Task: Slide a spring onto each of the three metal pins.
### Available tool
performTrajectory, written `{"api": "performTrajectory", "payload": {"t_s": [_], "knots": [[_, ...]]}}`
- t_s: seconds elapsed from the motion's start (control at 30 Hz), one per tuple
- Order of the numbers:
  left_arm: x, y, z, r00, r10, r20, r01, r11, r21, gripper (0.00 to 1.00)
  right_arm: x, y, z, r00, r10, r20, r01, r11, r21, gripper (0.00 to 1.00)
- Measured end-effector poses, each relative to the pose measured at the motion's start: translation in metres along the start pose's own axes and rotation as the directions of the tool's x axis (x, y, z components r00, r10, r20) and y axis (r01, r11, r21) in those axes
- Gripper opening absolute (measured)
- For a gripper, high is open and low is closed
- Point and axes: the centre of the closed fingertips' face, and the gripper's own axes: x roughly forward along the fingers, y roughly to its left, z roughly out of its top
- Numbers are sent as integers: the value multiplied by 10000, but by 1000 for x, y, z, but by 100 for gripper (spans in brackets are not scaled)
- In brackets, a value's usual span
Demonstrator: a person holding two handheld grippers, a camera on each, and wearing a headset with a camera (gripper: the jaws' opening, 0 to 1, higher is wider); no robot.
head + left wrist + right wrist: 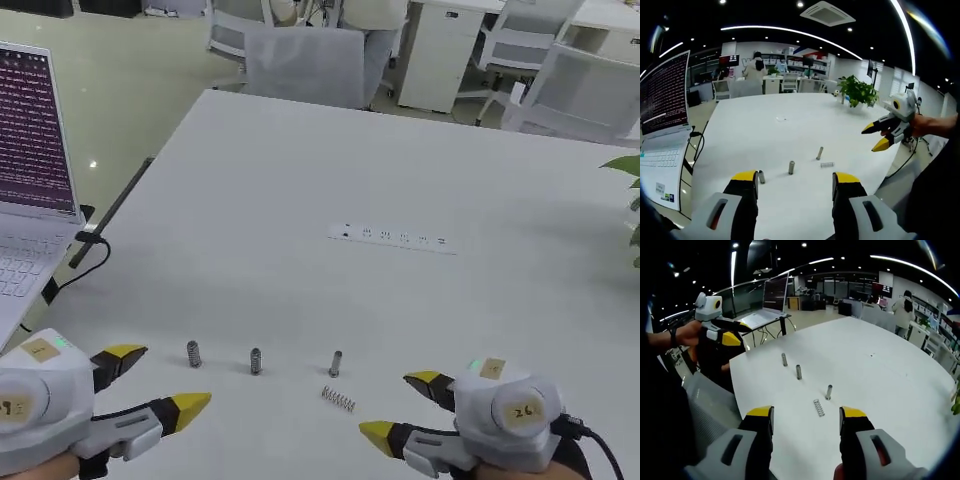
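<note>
While the left pin and middle pin wear springs, the head view shows a loose spring just beside the bare third pin, with a laptop far left. Left gripper view: the left gripper has its jaws spread. Right gripper view: the right gripper has its jaws spread, with bare table before the spring.

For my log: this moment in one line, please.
left claw open; right claw open; two pins sprung; third pin bare; loose spring beside it
</note>
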Motion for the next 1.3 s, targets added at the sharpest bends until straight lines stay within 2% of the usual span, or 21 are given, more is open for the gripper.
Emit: {"api": "performTrajectory", "payload": {"t_s": [0.27,0.53,0.7,0.83,0.9,1.0,1.13,1.17,1.2,1.23,1.3], "knots": [[7,-12,2,9993,-327,-157,333,9988,365,55,-12,5,-5,9999,-62,111,60,9998,178,54],[22,-33,1,9956,-854,-383,880,9936,709,55,-23,9,-14,9999,-42,100,39,9994,356,54],[39,-53,-1,9866,-1465,-718,1552,9785,1357,55,-29,7,-20,9999,-107,-17,108,9991,415,54],[54,-68,-7,9744,-1973,-1079,2145,9594,1833,54,-33,5,-24,9999,-142,-91,146,9989,443,55],[63,-75,-11,9658,-2216,-1345,2462,9465,2084,53,-34,5,-25,9999,-119,-121,124,9990,421,55],[75,-85,-13,9542,-2566,-1539,2871,9299,2299,52,-35,4,-28,9997,-138,-209,147,9989,441,55],[92,-100,-22,9343,-3014,-1904,3422,9079,2422,49,-36,6,-31,9997,-125,-217,137,9983,561,54],[97,-105,-25,9260,-3156,-2070,3624,8966,2543,49,-36,6,-32,9996,-120,-237,134,9982,580,54],[99,-107,-26,9242,-3192,-2097,3674,8932,2592,49,-36,6,-34,9996,-111,-274,128,9980,613,54],[106,-113,-28,9153,-3360,-2223,3885,8822,2661,49,-36,6,-35,9995,-100,-291,118,9979,636,54],[117,-118,-32,9058,-3511,-2372,4088,8713,2715,48,-36,7,-37,9994,-41,-353,64,9978,661,54]]}}
